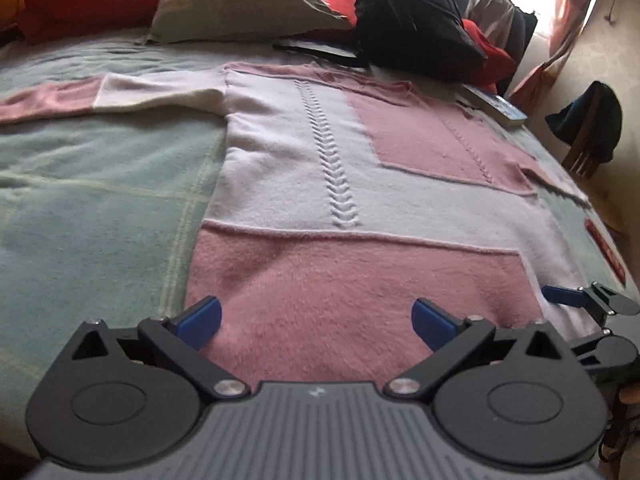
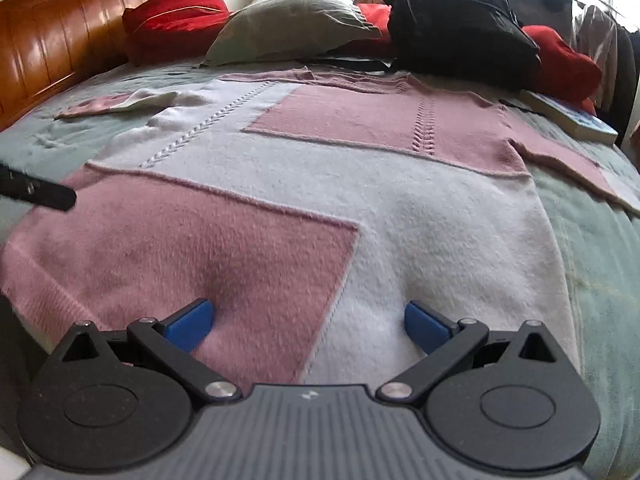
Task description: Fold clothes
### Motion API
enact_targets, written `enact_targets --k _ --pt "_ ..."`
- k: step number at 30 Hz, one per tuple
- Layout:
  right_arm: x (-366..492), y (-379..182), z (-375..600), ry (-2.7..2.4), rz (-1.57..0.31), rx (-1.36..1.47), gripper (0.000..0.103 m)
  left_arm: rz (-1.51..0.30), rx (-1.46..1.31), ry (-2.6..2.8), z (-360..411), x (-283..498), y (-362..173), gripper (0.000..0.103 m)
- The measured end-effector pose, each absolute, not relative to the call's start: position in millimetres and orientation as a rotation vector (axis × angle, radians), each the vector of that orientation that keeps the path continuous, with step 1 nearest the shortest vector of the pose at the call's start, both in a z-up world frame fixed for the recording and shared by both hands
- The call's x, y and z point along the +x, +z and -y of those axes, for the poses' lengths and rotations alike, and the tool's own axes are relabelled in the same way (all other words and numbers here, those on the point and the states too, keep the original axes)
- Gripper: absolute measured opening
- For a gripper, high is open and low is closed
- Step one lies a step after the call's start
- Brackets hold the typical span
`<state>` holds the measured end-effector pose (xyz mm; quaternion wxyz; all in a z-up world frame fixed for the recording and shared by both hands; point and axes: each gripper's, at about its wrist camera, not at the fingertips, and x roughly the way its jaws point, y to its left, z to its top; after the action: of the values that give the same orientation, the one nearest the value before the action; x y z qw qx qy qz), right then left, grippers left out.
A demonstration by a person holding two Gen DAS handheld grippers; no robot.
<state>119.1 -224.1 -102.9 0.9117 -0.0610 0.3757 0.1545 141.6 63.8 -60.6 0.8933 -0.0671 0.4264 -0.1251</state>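
I can read no words, brands or numbers anywhere here. The book [image 2: 572, 118] lying beside the sweater's [image 2: 400, 208] far corner has a printed blue-and-white cover, too blurred to make out. A red strip [image 1: 606, 254] at the bed's edge beside the sweater carries pale marks I cannot decipher.

You have a bed covered by a pale green blanket [image 2: 592, 264] with a wooden headboard [image 2: 52, 48] at its far end. Spread flat across the blanket lies a pink and white sweater [image 2: 400, 216], one sleeve [image 1: 80, 98] stretched out to the left. Along the head end rest a red pillow [image 2: 176, 16], a grey pillow [image 2: 292, 24] and a black bag [image 2: 460, 20]. A book [image 2: 572, 118] sits near the bed's right edge, just beyond the sweater.
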Motion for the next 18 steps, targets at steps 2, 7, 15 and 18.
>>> enact_targets --k 2,7,15,18 --pt "113 -101 221 0.311 -0.772 -0.153 0.103 -0.874 -0.114 -0.255 -58 140 -57 0.101" --pt "117 -81 214 0.339 -0.728 -0.115 0.103 -0.846 -0.057 -0.238 -44 136 -49 0.101" --pt "134 -96 191 0.376 -0.748 -0.160 0.103 -0.845 -0.114 -0.166 -63 123 -50 0.101" --pt "116 -98 198 0.383 -0.744 -0.190 0.103 -0.847 -0.134 -0.189 -68 128 -48 0.101"
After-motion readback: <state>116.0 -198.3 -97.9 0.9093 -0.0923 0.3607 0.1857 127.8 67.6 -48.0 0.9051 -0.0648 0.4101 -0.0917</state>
